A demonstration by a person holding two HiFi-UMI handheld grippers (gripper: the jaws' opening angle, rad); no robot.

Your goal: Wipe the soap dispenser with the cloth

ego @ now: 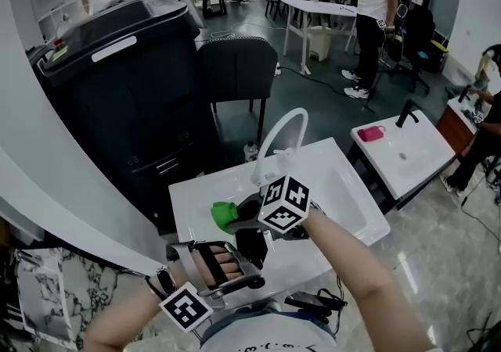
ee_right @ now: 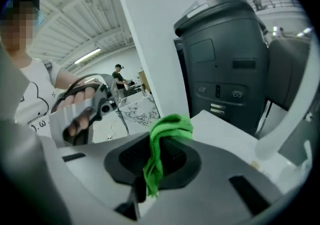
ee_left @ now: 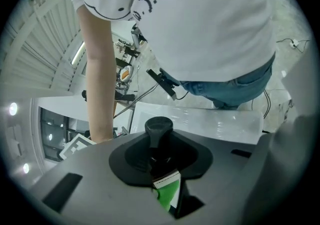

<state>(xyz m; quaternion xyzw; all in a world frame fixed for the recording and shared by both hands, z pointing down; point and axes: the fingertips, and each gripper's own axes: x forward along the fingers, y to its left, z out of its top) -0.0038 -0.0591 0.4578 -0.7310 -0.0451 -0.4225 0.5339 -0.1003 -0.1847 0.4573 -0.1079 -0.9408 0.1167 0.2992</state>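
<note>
Just in front of the curved white faucet (ego: 282, 135), over the white sink surface (ego: 356, 213), a person works with two handheld grippers. The left gripper (ee_left: 162, 169) has its fingers closed on a dark soap dispenser (ee_left: 159, 131), probably to keep it steady for wiping. The right gripper (ee_right: 160, 164) has its fingers clamped on a bunched green cloth (ee_right: 162, 139), which hangs ready near the dispenser on the faucet's left side.

Only the left gripper view shows the dispenser's black pump head and green-and-white label (ee_left: 167, 189). No cloth reaches it there, so wiping has probably not begun. The right gripper view shows the pinch on the cloth but not the dispenser. The head view alone shows both tools together.
</note>
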